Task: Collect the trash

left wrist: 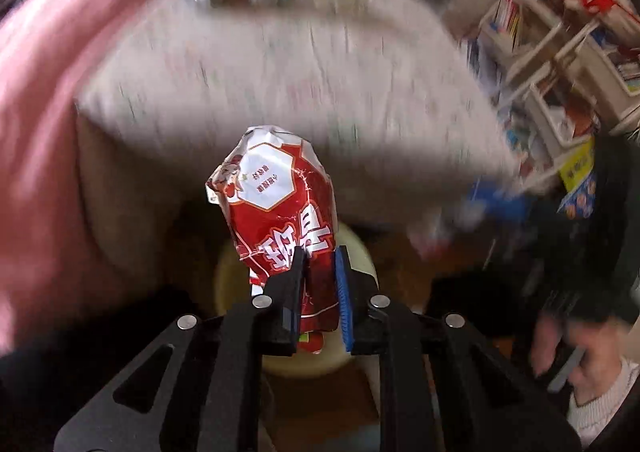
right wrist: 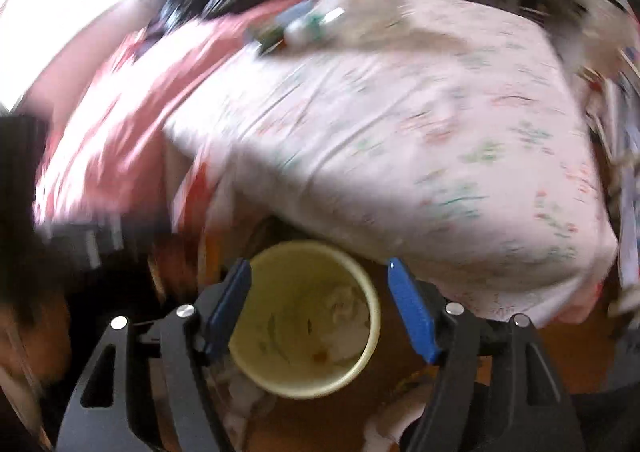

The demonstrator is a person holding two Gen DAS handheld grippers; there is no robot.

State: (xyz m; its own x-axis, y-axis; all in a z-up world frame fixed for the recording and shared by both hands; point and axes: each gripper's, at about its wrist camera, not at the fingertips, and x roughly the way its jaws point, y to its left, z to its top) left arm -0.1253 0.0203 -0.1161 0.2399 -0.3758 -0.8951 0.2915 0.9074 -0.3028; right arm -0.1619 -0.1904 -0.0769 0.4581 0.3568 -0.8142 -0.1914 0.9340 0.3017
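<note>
In the left wrist view the left gripper (left wrist: 320, 256) sits at the lower centre of the frame, its jaws pinching the lower end of a crumpled red and white snack wrapper (left wrist: 276, 207). The wrapper stands up out of the jaws toward the middle of the frame. Behind and below it shows the pale yellow bin (left wrist: 360, 248), mostly hidden by the wrapper and the fingers. A bed (left wrist: 280, 83) with a pale printed sheet fills the upper middle, a pink blanket (left wrist: 44, 123) lies along the left side, and blurred bookshelves (left wrist: 560, 51) fill the upper right.

In the right wrist view the right gripper (right wrist: 318, 268) has its jaws spread wide, nothing pressed between them. The open bin (right wrist: 374, 316) lies in the lower centre, seen between the two blue pads (right wrist: 412, 312), with crumpled scraps inside. The bed (right wrist: 400, 131) fills the upper right half of the frame, and a blurred bottle (right wrist: 312, 27) lies near its top edge.
</note>
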